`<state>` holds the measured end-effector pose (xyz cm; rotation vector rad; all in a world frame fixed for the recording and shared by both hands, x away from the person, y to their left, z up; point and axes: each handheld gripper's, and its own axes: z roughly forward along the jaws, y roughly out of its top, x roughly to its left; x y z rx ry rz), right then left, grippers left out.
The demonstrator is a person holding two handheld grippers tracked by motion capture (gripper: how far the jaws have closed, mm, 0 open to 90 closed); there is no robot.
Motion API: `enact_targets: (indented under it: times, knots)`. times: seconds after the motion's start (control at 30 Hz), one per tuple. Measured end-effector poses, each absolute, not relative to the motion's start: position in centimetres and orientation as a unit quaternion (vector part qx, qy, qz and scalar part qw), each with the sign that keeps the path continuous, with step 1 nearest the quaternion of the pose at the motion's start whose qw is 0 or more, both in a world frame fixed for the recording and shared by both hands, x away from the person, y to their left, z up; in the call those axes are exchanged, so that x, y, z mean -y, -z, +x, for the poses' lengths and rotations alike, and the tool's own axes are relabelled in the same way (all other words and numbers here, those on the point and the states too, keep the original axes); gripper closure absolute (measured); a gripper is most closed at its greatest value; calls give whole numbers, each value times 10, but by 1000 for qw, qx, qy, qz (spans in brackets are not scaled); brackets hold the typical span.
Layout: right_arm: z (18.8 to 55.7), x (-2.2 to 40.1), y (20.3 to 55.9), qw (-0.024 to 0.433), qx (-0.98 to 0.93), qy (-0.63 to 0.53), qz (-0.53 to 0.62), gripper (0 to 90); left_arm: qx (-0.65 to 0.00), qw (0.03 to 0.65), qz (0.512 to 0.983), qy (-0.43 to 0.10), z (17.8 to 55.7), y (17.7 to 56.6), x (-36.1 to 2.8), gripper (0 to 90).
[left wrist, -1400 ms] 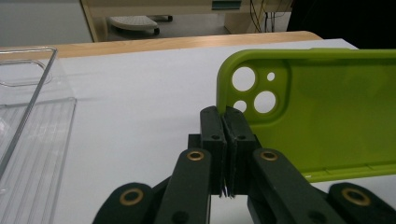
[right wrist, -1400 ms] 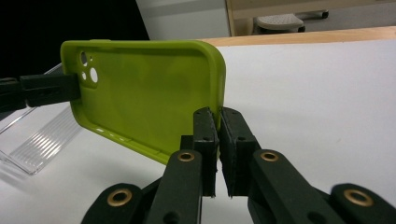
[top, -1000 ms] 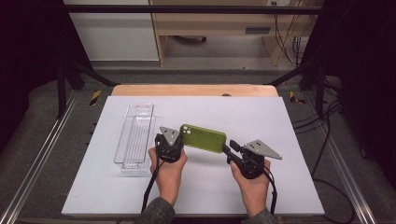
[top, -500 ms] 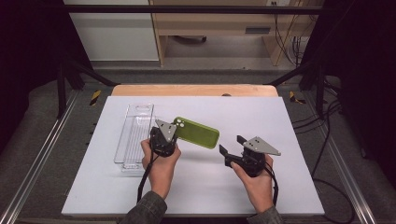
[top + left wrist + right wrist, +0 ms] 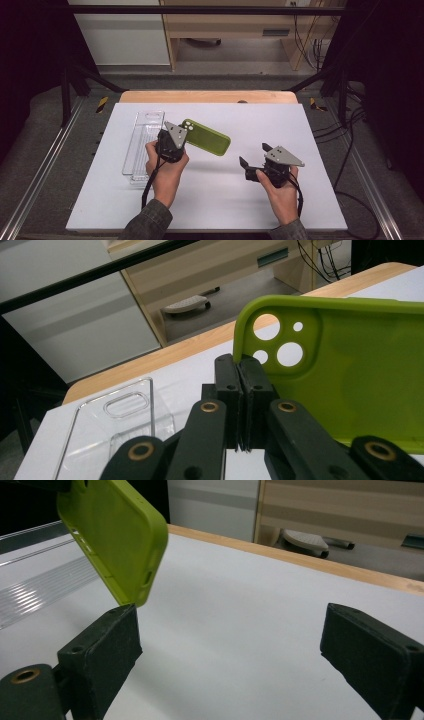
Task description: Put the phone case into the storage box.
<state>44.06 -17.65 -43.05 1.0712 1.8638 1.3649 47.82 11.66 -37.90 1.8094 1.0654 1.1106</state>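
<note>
— At the centre of the white table [image 5: 210, 200], what has the left gripper [image 5: 172, 141] got?

— Its jaws are pressed tight on the camera-hole corner of a lime-green soft plastic phone case [image 5: 207, 137]. In the left gripper view the two black jaws meet on the rim just beside the round cut-outs of that case [image 5: 350, 375]. The case is lifted clear of the table, stretching from the gripper toward 4 o'clock in the high view.

— And the right gripper [image 5: 254, 159]?

— At 4 o'clock of the case, apart from it, jaws spread wide with nothing between them. In its own view the case's free end [image 5: 117, 535] hangs above the left jaw.

— Anything further out?

— A clear rectangular plastic tray [image 5: 142, 145] lies flat at 9 o'clock of the left gripper, just beside the hand.
</note>
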Motion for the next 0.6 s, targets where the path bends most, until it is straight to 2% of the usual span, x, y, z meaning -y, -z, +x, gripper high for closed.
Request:
enact_targets:
  times: [0.13, 0.33, 0.6]
  knots:
    - [441, 177, 429, 318, -696, -508, 396, 119, -394, 375, 710, -447, 482, 374, -124, 880]
    - [443, 184, 438, 311, -703, -504, 394, 121, -369, 363, 715, -471, 493, 363, -141, 880]
    - [441, 190, 449, 324, -704, -498, 389, 77, -349, 353, 711, -498, 496, 349, -161, 880]
